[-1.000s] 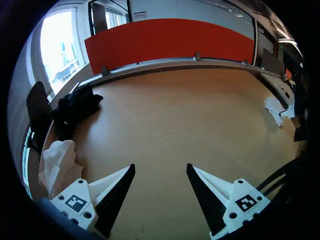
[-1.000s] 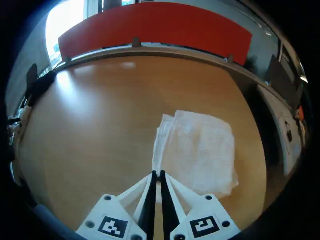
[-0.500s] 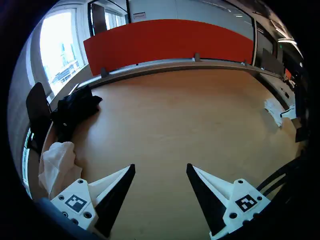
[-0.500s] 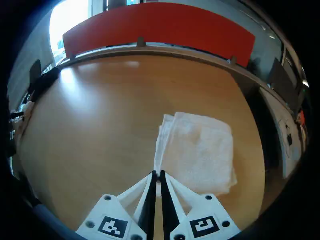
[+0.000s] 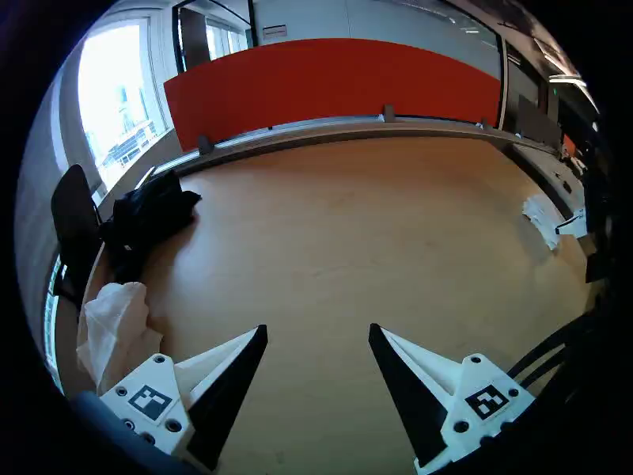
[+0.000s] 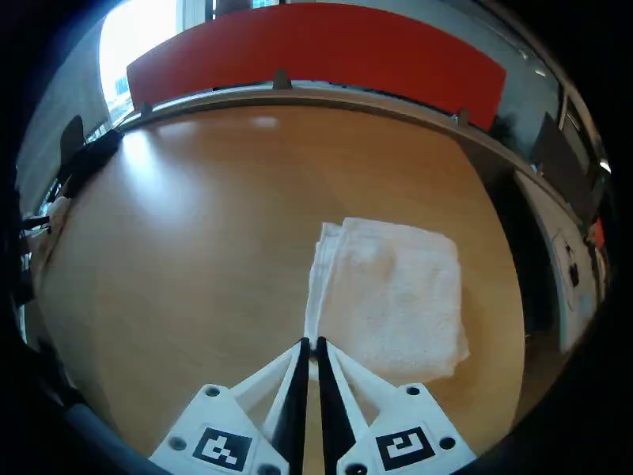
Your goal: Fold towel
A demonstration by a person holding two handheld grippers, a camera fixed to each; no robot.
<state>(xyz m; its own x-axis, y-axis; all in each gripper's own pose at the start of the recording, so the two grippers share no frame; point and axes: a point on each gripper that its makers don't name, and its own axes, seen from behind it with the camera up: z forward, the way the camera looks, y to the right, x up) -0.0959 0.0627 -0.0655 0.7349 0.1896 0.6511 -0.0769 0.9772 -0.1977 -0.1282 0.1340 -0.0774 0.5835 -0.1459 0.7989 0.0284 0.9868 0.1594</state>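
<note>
While my right gripper (image 6: 312,343) pinches the towel's (image 6: 392,293) near-left corner, its long axis running straight ahead by the table's (image 6: 198,237) right edge, my left gripper (image 5: 316,328) hangs wide open, well apart.

The towel (image 6: 388,297) is white terry cloth, folded into a thick, roughly rectangular pad, with its stacked layers showing along the left edge. It lies flat on the wooden desk (image 6: 182,253). Its near left corner runs right up to the tips of my right claw (image 6: 310,348), which are almost together; I cannot tell whether they pinch the cloth.
</note>
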